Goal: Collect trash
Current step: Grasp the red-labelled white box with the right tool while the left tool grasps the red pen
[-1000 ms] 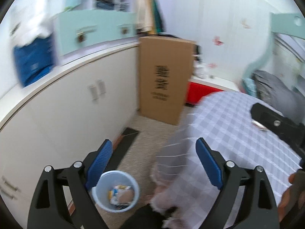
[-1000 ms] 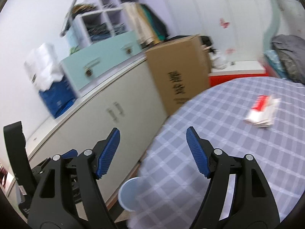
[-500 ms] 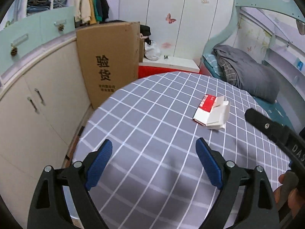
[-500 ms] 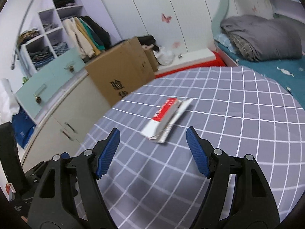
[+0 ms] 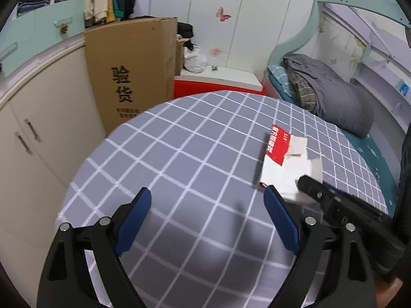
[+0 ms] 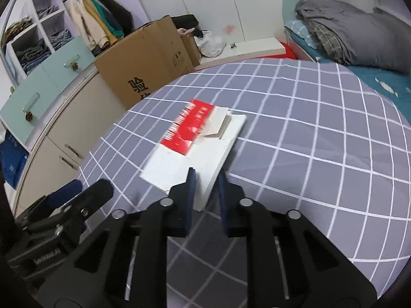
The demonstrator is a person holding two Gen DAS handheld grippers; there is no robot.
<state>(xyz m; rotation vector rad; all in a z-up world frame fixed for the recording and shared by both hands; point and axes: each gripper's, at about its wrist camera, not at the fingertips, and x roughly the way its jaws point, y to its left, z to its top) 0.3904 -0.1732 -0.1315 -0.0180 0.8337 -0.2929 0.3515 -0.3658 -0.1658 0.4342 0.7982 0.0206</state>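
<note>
Trash on the table (image 5: 179, 159) is a flattened red-and-white carton (image 6: 195, 148), lying on the grey checked cloth toward the right-hand side as seen from the left wrist cam, approx midway back. Right gripper (image 6: 206, 179) is at the carton's near white edge w/ its blue pads (image 6: 191, 182) drawn close together, one on either side of that edge; the corner sits between them, but whether both pads actually press on it can't be told, since that part is blurred. In the left cam the right gripper's black tip (image 5: 312, 188) overlaps the carton's (image 5: 280, 159) near right corner. Left gripper (image 5: 208, 200) hangs above bare cloth, jaws spread wide, nothing between them, its right pad just beside the carton's near left corner. Beyond the table: tall brown cardboard box (image 5: 133, 74) w/ black printed characters standing against cream cabinets (image 5: 38, 133), clothes hanging above it, a red-and-white low bench (image 5: 221, 82) behind, and a bed (image 5: 334, 95) w/ a bunched grey blanket at right.
</note>
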